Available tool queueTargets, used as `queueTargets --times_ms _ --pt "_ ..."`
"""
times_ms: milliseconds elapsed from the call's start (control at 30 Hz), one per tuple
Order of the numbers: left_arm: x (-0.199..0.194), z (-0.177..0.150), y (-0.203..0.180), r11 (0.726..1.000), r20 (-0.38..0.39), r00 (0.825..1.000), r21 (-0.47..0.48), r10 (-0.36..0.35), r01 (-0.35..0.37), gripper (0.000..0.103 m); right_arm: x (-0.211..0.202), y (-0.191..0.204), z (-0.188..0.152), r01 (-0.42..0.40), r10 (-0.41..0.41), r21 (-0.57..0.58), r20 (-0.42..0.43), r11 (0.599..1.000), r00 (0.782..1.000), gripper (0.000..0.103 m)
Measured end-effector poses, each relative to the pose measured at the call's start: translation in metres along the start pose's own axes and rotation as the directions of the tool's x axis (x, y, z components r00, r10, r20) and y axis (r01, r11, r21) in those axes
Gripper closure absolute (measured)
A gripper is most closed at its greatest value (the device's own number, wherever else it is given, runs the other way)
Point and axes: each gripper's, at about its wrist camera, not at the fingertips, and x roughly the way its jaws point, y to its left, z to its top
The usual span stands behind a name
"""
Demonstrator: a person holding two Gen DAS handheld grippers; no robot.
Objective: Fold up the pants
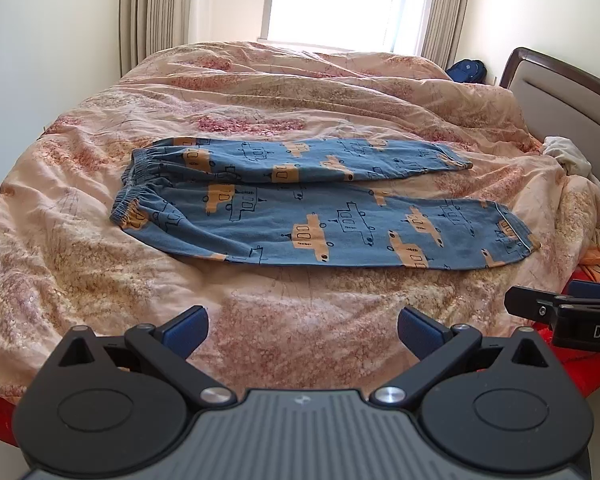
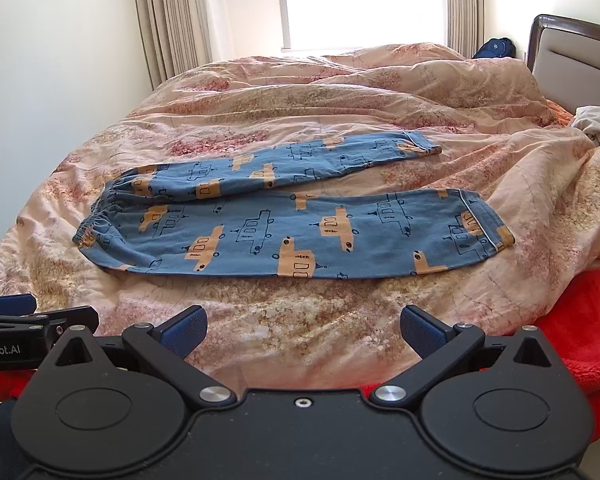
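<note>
Blue cotton pants [image 1: 324,216] printed with orange and outlined vehicles lie flat on the peach floral quilt [image 1: 260,92] of a bed, waistband [image 1: 126,200] toward the left and the two legs running to the right, slightly splayed so a strip of quilt shows between the cuffs; nothing has been folded yet. Both tools hang short of the cloth, near the bed's front edge: the left gripper [image 1: 300,330] has its blue pads spread wide with only quilt between them, and the right gripper [image 2: 302,330] likewise stands fully apart and empty. The step in hand looks to be the first fold, bringing one leg over the other. To do it well, I would pinch the near leg at two spots (one by the elastic waist, one by the near cuff [image 2: 488,232]), taking both layers of that leg and none of the quilt beneath, which is soft and rumpled and could easily be caught up. Lifting both ends together and laying the near edge over the far one should keep the seams lined up; a lone pinch would let the thin fabric sag and twist. Readable writing is scant: white letters "Robot.AI" show on the neighbouring tool's side in the right view, and "DA" in the left view, cut off at the edge.
</note>
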Motion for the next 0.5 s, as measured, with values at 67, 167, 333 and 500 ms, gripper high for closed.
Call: queueTargets --times_ms 67,167,333,500 --pt "0.0003 -0.0001 0.0003 1.000 -0.002 1.000 -0.002 -0.001 0.001 0.000 0.0007 0.0001 0.0000 0.003 -0.003 -0.001 0.000 1.000 1.000 0.000" --pt "0.0008 -0.0003 0.0002 1.000 -0.003 1.000 -0.002 -0.002 0.002 0.000 0.0021 -0.0005 0.0003 0.002 -0.002 0.002 -0.004 1.000 1.000 0.000" --pt "0.0008 -0.0002 0.0003 1.000 -0.004 1.000 -0.003 -0.001 0.001 0.000 0.0025 -0.0006 -0.0003 0.002 -0.002 0.002 -0.004 1.000 1.000 0.000" --pt "0.0023 -0.0008 -0.0003 1.000 -0.002 1.000 -0.002 -0.002 0.002 0.000 0.0026 -0.0005 -0.0006 0.001 -0.001 0.002 -0.004 1.000 1.000 0.000"
